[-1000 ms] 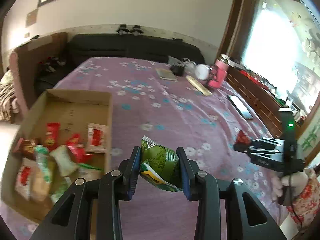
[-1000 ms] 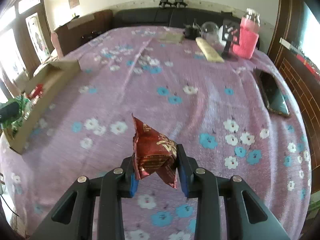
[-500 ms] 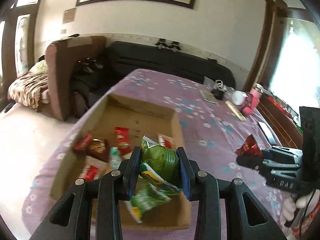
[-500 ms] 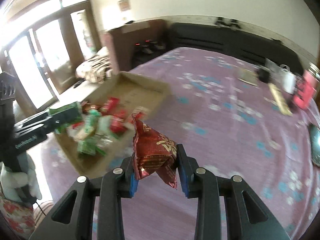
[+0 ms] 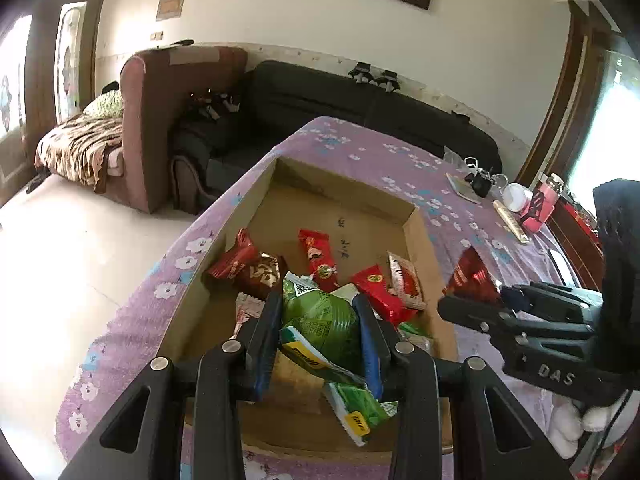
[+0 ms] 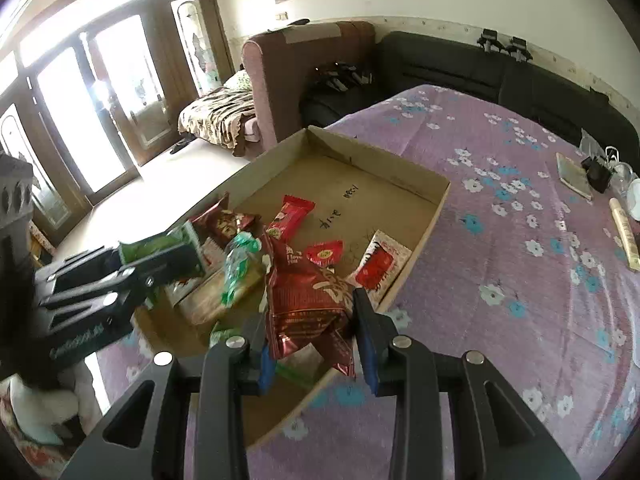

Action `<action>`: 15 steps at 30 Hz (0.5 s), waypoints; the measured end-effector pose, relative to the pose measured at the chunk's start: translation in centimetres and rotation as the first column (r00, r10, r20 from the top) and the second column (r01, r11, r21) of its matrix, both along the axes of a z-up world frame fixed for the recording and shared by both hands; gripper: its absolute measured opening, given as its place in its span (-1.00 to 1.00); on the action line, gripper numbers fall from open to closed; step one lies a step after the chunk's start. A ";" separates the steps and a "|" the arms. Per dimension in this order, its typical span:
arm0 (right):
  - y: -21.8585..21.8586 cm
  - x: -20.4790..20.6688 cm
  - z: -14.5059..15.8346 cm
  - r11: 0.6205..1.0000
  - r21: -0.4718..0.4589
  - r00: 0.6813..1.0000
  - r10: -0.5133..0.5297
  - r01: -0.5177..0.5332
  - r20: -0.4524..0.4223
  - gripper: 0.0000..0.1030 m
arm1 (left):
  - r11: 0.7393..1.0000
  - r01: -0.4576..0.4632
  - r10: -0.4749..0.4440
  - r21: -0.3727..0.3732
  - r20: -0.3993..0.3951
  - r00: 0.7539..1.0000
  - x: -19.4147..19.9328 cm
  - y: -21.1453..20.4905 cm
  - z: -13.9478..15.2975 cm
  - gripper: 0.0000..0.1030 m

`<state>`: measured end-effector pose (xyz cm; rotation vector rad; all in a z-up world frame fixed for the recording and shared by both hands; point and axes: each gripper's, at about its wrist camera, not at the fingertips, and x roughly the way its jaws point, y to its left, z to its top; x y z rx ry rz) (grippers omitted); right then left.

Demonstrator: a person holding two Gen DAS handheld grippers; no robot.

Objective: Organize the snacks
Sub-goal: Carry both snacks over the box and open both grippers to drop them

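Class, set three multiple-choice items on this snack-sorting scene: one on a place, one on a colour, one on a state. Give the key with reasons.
1. Where does the cardboard box sit?
A. floor
B. purple flowered cloth
C. sofa

2. What colour is the packet in the left hand-held gripper?
A. green
B. blue
C. white

3. What state is the right hand-held gripper in?
A. open, empty
B. shut on dark red packet
C. out of view

Key:
B, cloth surrounds the box.
A, green packet is between its pads.
B, dark red packet is clamped.
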<state>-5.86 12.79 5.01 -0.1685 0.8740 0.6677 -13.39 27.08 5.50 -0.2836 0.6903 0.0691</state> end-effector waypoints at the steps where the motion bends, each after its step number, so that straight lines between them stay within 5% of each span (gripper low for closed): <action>1: 0.4 0.4 -0.3 1.000 -0.005 1.000 -0.002 0.002 -0.005 -0.37 | 1.000 -0.003 0.003 -0.001 -0.006 1.000 0.2 0.1 -0.1 -0.27; 15: 3.7 4.9 -2.3 0.999 -0.034 0.999 -0.042 0.041 -0.034 -0.37 | 0.998 -0.020 0.023 0.052 -0.061 0.998 3.0 0.4 -1.1 -0.27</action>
